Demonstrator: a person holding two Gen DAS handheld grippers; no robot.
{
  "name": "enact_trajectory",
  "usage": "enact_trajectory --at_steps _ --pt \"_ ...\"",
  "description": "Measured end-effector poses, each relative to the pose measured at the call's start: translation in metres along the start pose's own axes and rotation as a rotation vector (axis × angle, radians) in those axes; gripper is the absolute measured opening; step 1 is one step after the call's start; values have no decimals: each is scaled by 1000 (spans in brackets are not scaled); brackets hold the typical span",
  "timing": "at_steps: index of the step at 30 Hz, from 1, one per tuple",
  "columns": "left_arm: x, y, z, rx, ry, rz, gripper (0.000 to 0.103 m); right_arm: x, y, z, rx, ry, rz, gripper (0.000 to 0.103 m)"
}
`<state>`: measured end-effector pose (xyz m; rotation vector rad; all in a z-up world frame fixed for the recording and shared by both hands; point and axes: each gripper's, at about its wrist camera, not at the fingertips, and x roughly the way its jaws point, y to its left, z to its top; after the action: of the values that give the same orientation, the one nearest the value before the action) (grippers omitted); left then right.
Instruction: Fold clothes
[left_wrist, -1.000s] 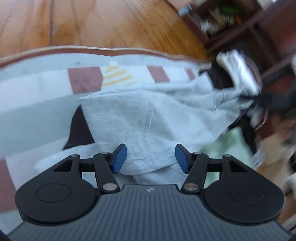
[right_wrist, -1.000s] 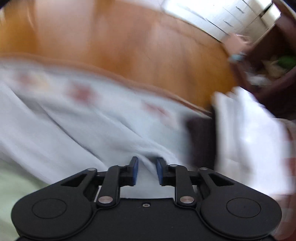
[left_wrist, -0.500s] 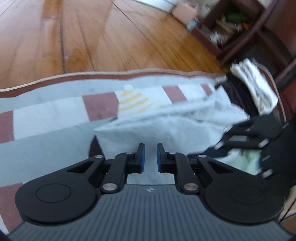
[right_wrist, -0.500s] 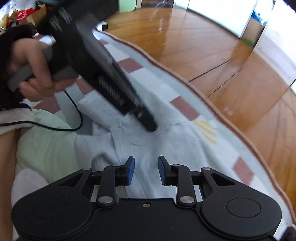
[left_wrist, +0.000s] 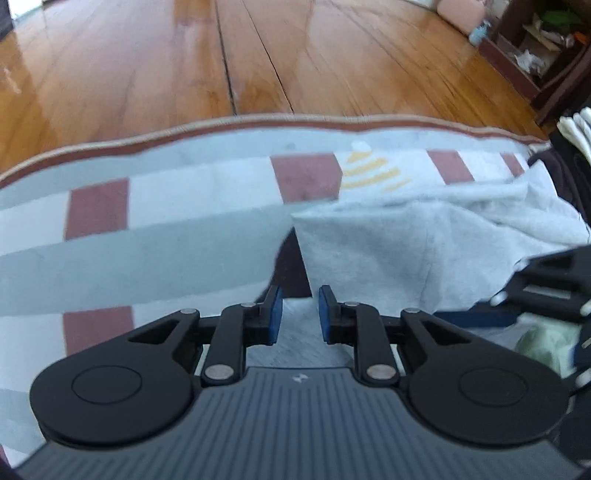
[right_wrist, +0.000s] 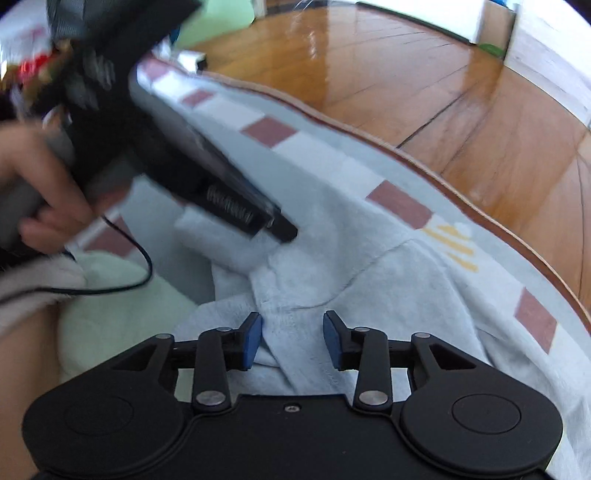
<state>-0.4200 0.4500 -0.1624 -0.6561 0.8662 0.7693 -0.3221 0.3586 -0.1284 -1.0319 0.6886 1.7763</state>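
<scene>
A light grey sweatshirt (left_wrist: 424, 251) lies crumpled on the striped rug (left_wrist: 147, 240), its left corner over a dark garment (left_wrist: 291, 266). My left gripper (left_wrist: 297, 314) hovers at that corner, its blue pads a narrow gap apart with nothing clamped between them. From the right wrist view, the left gripper (right_wrist: 284, 232) points down at a fold of the sweatshirt (right_wrist: 369, 288), held by a hand (right_wrist: 37, 192). My right gripper (right_wrist: 291, 339) is open just above the bunched middle of the sweatshirt. Its blurred black body shows at the right edge of the left wrist view.
The rug's brown border (left_wrist: 258, 120) meets a wooden floor (left_wrist: 258, 55). A pale green cloth (right_wrist: 122, 302) lies left of the sweatshirt, with a black cable (right_wrist: 140, 273) over it. White folded cloth (left_wrist: 576, 129) and a dark shelf unit (left_wrist: 535, 55) stand at the right.
The left gripper closed from wide open to a narrow gap and swung left to the sweatshirt's corner. The right gripper's pads spread wider and it swung round over the sweatshirt's middle.
</scene>
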Motion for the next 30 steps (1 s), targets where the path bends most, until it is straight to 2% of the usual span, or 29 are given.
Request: enact_trajectory --at_steps 1,3,5,7,9,12,14,15,17,19,21,23,25,28,30 --pt "-1 -1 -1 0 -3 14 19 1 5 -1 -50 -1 -34 39" --pt "-3 -3 -3 -1 -9 41 19 1 13 -2 -120 -43 -124 8" --pt "-5 -4 -5 -1 -15 68 19 -10 8 1 -70 -133 -176 5" --pt "-8 -6 -7 -2 -24 86 19 -24 -9 4 26 -190 -179 5" --pt "-12 -6 -5 -11 -54 34 20 -39 -27 6 116 -229 -181 5" --pt "-23 -14 0 11 -142 -79 37 -65 -64 0 313 -276 -123 5" --pt "-28 -31 1 85 -194 -131 54 -85 -86 -10 459 -329 -70 5" --pt "-29 -40 1 125 -211 -144 56 -95 -92 -15 509 -363 -51 5" --pt "-29 -58 0 199 -244 -162 65 -114 -94 -21 540 -438 -32 5" --pt "-24 -68 3 211 -258 -137 74 -130 -89 -24 519 -473 6 5" --pt "-18 -75 7 197 -258 -121 75 -147 -80 -28 507 -502 59 5" --pt "-18 -74 11 163 -244 -176 75 -159 -78 -37 540 -520 132 5" --pt "-27 -68 12 122 -286 -240 75 -168 -77 -45 581 -529 205 7" --pt "-45 -65 10 112 -388 -291 75 -171 -79 -58 626 -474 335 7" --pt "-50 -62 11 114 -391 -298 75 -172 -78 -68 647 -447 398 7"
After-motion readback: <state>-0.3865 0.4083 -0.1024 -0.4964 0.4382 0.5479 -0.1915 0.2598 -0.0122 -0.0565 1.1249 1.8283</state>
